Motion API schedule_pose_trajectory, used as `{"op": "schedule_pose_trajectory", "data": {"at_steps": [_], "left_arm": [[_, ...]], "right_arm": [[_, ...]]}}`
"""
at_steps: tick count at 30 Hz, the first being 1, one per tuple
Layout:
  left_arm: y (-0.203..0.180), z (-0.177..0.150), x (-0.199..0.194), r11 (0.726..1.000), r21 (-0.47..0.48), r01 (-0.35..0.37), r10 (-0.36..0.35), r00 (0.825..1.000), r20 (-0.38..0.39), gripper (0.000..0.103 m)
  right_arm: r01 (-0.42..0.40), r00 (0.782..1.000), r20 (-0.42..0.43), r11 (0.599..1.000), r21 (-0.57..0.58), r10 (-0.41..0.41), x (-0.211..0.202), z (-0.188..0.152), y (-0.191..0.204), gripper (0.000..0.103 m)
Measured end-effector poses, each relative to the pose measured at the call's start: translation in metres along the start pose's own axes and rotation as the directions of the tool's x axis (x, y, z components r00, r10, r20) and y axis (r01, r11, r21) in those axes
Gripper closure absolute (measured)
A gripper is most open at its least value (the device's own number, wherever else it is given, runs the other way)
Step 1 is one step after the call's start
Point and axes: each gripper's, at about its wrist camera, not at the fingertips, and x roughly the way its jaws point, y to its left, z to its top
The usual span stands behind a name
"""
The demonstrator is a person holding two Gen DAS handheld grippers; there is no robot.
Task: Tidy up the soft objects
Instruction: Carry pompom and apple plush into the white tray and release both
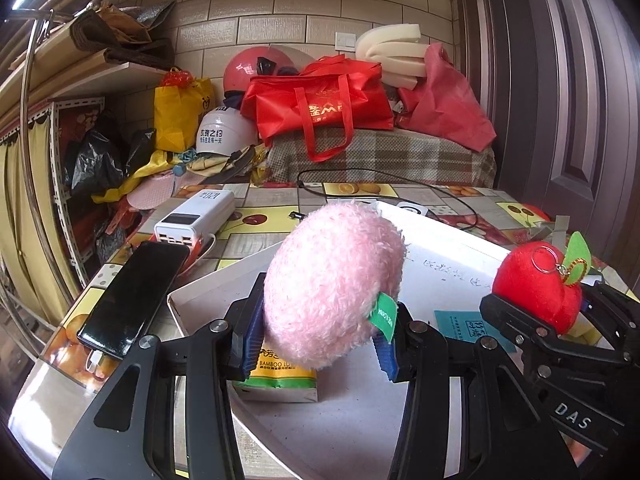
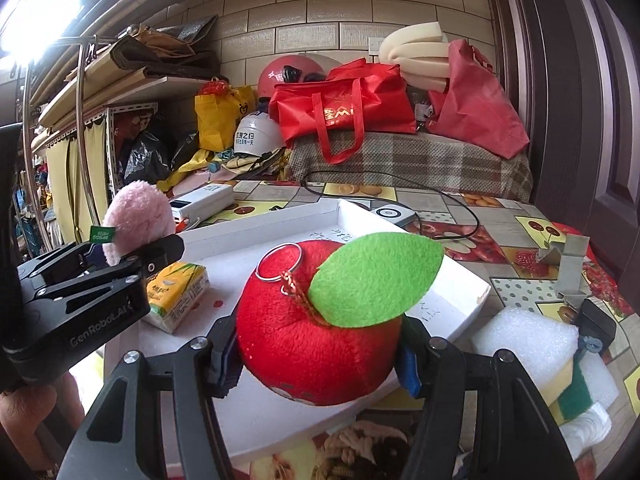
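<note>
Left gripper (image 1: 318, 324) is clamped on a round pink fluffy plush ball (image 1: 334, 284); right gripper (image 2: 318, 354) is clamped on a red plush apple (image 2: 316, 328). Both are held above the shallow white cardboard tray (image 2: 460, 292); a yellow-green tissue pack (image 2: 178, 294) lies inside it.

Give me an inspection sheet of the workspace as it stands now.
Surface: table under a fruit-print cloth, crowded.
Job's things: pink plush and red plush apple, both held above the white tray; tissue pack lies in the tray.
Clutter: power bank, phone, sponges.
Grippers: left claw shut on the pink plush; right claw shut on the apple.
Cables: black cable loops over the table behind the tray.
Surroundings: red bag, helmets, foam, shelves, brick wall, door.
</note>
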Motion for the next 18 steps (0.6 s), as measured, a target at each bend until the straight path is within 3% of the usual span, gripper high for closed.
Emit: {"op": "schedule_pose_trajectory", "data": {"at_steps": [11,13,14,15,18], "left_arm": [[0.011,0.004,0.017,0.999,-0.048,-0.01,0.008,0.998,-0.058,0.057],[0.012,0.004,0.019,0.998,-0.058,-0.024,0.02,0.997,-0.068,0.046],[0.013,0.004,0.019,0.997,-0.063,-0.048,0.043,0.997,-0.067,0.037],[0.015,0.004,0.018,0.994,-0.075,-0.086,0.081,0.995,-0.066,0.025],[0.024,0.002,0.02,0.989,-0.117,-0.087,0.078,0.994,-0.079,0.011]], "right_arm": [[0.062,0.994,-0.092,0.996,0.058,-0.056,0.047,0.015,-0.012,0.036],[0.058,0.993,-0.102,0.997,0.054,-0.052,0.048,0.015,-0.011,0.013],[0.058,0.994,-0.098,0.997,0.053,-0.053,0.047,0.015,-0.011,0.011],[0.061,0.994,-0.091,0.997,0.048,-0.056,0.046,0.015,-0.009,0.002],[0.069,0.996,-0.063,0.997,0.041,-0.067,0.041,0.015,-0.008,0.0]]}}
